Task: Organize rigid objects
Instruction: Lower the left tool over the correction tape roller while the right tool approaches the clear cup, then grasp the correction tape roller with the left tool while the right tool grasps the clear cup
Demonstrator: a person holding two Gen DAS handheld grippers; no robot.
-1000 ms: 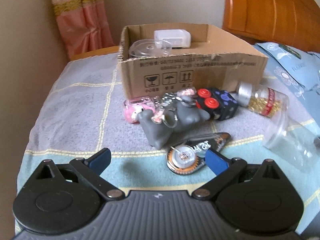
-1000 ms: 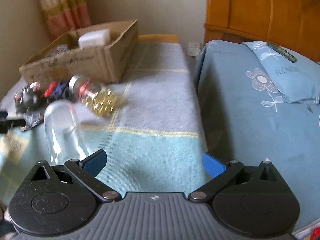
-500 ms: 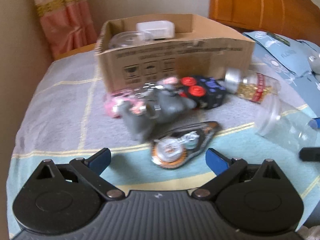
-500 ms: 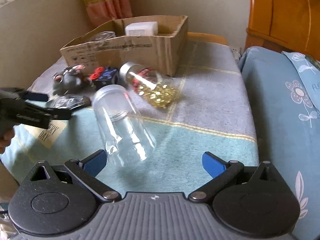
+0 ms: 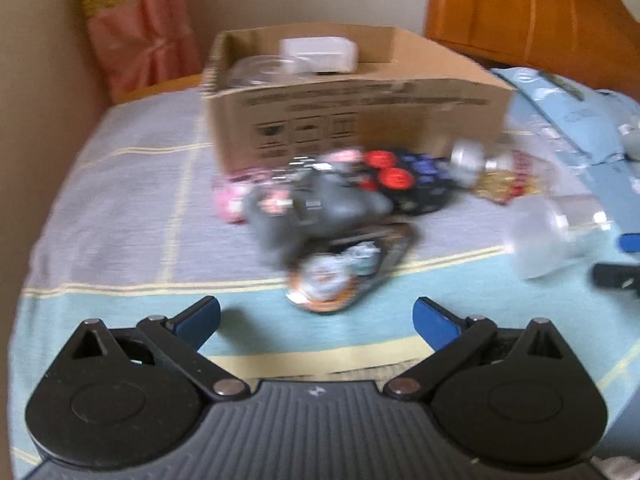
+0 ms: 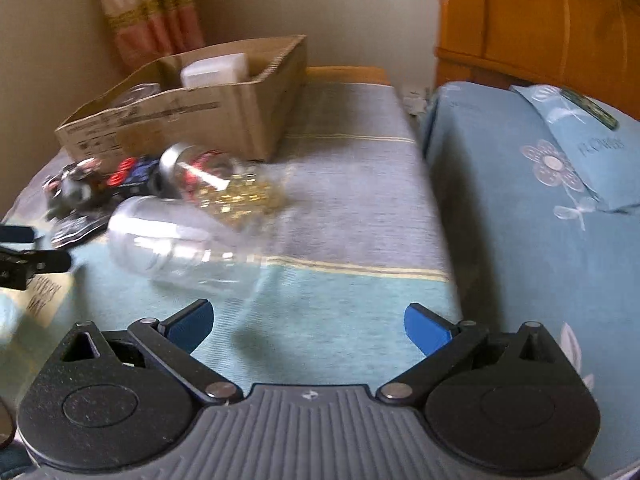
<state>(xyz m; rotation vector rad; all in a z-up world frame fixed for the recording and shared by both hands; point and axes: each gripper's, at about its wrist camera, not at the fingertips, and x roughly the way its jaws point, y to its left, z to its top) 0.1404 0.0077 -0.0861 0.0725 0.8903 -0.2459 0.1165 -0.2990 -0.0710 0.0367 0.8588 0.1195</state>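
Cardboard box (image 5: pixel 360 120) ahead of left claw (image 5: pixel 316 320), part-filled, evidently the collection point. Clear jar (image 6: pixel 180 244) lying toppled just ahead-left of right claw (image 6: pixel 306 324). Both claws wide apart, empty, positioned for pickup.

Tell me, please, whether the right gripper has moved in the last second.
Yes. The right gripper has swung left and closer: in its view the cardboard box looms larger and nearer centre, the clear jar just ahead.
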